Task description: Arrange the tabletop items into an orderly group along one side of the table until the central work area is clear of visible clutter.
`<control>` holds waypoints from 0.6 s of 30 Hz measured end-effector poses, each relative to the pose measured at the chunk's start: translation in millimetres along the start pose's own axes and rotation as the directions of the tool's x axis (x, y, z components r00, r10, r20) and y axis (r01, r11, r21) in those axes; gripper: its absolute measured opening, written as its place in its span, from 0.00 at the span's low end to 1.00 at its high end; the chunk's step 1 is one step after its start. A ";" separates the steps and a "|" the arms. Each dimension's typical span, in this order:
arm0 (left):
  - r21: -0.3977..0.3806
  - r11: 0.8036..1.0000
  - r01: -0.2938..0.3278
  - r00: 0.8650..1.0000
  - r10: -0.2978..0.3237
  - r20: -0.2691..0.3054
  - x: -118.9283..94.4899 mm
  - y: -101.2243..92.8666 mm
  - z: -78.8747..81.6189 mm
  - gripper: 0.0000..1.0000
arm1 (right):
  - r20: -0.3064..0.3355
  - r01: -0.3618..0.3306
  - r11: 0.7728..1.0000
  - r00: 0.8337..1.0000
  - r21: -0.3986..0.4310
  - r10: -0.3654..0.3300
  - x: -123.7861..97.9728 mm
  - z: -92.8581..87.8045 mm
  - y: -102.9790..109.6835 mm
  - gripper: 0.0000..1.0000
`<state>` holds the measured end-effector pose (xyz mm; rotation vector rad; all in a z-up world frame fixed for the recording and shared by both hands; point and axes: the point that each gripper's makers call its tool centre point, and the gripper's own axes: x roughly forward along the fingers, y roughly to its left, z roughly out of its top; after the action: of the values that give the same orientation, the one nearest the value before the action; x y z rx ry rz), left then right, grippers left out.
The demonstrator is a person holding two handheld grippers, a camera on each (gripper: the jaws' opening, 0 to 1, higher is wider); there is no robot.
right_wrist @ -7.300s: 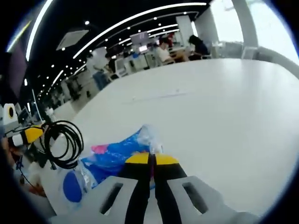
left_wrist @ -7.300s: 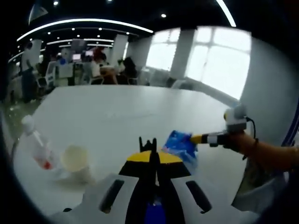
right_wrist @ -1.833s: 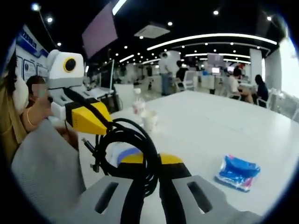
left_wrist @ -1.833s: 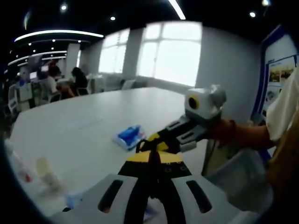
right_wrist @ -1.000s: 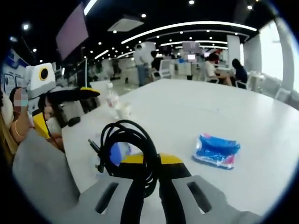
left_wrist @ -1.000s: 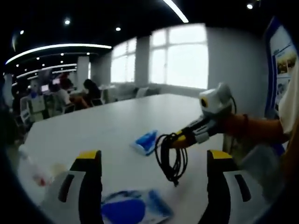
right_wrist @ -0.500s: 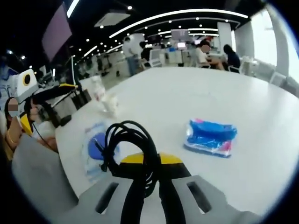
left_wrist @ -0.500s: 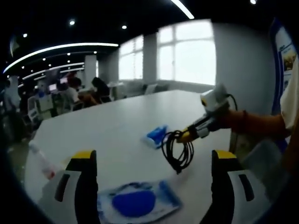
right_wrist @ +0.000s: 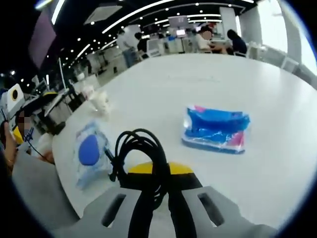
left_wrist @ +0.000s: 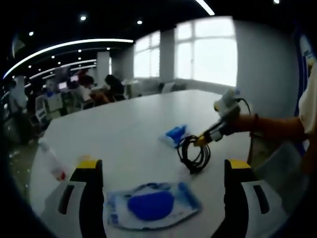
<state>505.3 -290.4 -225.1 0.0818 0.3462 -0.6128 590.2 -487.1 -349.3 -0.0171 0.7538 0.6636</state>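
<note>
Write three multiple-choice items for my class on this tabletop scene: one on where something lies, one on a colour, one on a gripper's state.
1. Where does the clear packet with the blue disc lie?
A. on the table, between the left gripper's jaws as seen
B. on a chair
C. on the floor

2. What colour is the coiled cable?
A. white
B. black
C. red

3. How is the right gripper?
A. open, holding nothing
B. shut on a cup
C. shut on the cable

Answers: 1 A, it rests on the white table; 2 B, the loops are black; 3 C, its jaws pinch the coil.
</note>
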 end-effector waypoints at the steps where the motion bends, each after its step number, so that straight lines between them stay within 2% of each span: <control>1: -0.002 1.000 0.000 1.000 0.000 0.000 0.4 0.2 0.1 0.99 | -0.006 0.007 1.000 1.000 0.012 -0.007 3.1 -1.4 -3.8 0.08; 9: -0.016 1.000 0.003 1.000 -0.004 -0.015 4.3 0.6 -6.6 0.98 | -0.076 0.031 0.999 0.997 0.009 -0.030 16.1 -14.2 -10.8 0.08; 14: -0.026 1.000 -0.005 0.999 0.004 -0.032 3.5 3.7 -13.3 0.98 | -0.082 0.053 0.997 0.995 0.051 -0.049 24.4 -18.9 -17.8 0.08; 18: -0.036 0.999 -0.010 0.999 0.009 -0.046 3.7 5.7 -18.1 0.97 | -0.090 0.072 0.996 0.994 0.053 -0.067 27.6 -21.6 -20.4 0.09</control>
<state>506.1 -284.5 -243.6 0.0627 0.4007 -0.5957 602.9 -493.4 -387.3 -0.0214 0.8532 0.5778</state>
